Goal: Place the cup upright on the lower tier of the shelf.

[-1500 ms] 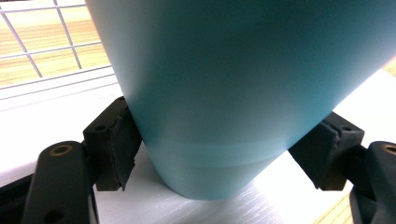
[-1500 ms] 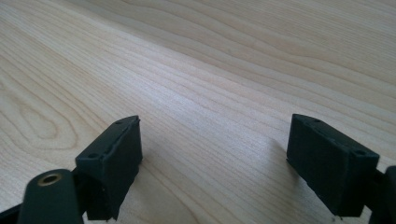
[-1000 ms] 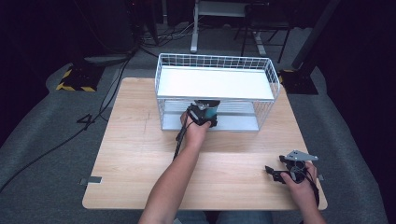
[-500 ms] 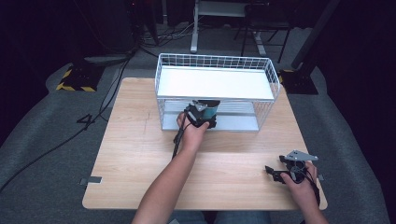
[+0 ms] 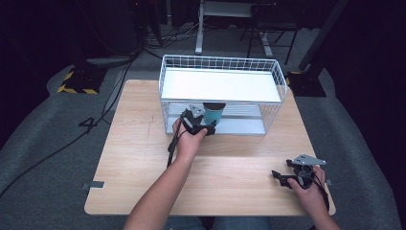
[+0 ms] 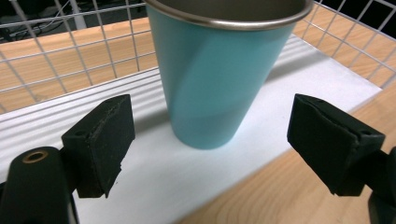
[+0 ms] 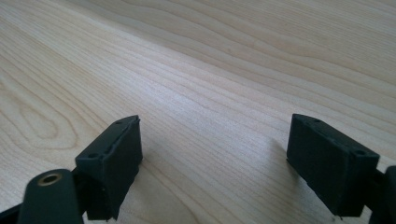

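We hold the left gripper (image 5: 207, 125) at the open front of the white wire rack (image 5: 275, 76), its jaws spread after just having been opening, with nothing pressed between the pads. Straight ahead of it, just beyond the fingertips, the teal cup (image 6: 217, 74) stands upright on the rack's white lower shelf (image 6: 154, 182), close to the shelf's front edge and clear of both pads (image 6: 100, 140). In the high view the cup (image 5: 213, 114) sits directly past the gripper, under the rack's upper shelf. Our right gripper (image 5: 287, 178) rests well apart from it, low over the wooden table (image 5: 143, 158) near its edge closest to us, its jaws spread wide over bare wood grain (image 7: 210, 93).
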Demonstrator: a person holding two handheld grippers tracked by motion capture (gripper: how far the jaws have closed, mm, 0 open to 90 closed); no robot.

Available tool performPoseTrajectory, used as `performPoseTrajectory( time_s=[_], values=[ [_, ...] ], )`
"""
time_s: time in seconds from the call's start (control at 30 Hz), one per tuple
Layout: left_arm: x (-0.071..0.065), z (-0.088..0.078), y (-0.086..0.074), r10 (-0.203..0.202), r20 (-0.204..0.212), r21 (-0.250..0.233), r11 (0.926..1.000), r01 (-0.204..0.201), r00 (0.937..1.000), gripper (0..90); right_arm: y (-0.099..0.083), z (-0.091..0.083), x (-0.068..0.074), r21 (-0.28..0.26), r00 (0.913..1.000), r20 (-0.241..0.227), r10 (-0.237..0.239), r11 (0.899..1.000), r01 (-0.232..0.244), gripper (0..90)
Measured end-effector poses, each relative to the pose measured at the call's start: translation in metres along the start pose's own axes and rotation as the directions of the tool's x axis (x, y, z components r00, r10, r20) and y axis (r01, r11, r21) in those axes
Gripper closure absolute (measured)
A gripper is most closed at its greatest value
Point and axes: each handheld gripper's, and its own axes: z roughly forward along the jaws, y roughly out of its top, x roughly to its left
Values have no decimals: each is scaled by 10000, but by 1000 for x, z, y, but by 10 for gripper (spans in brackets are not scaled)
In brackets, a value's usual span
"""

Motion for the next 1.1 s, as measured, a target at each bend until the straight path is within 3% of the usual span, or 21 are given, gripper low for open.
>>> performPoseTrajectory(
  time_s=[0.67, 1.1],
  values=[
    [12, -82, -17, 245, 228, 37, 9997, -246, 9994, 168, 0, 0, 0, -1, 10000, 15, -6, 10000, 6, 184],
    [22, -123, -38, 467, 264, 239, 9986, -473, 9986, 170, 0, 0, 0, 0, 10000, 16, -6, 10000, 6, 184]
  ],
)
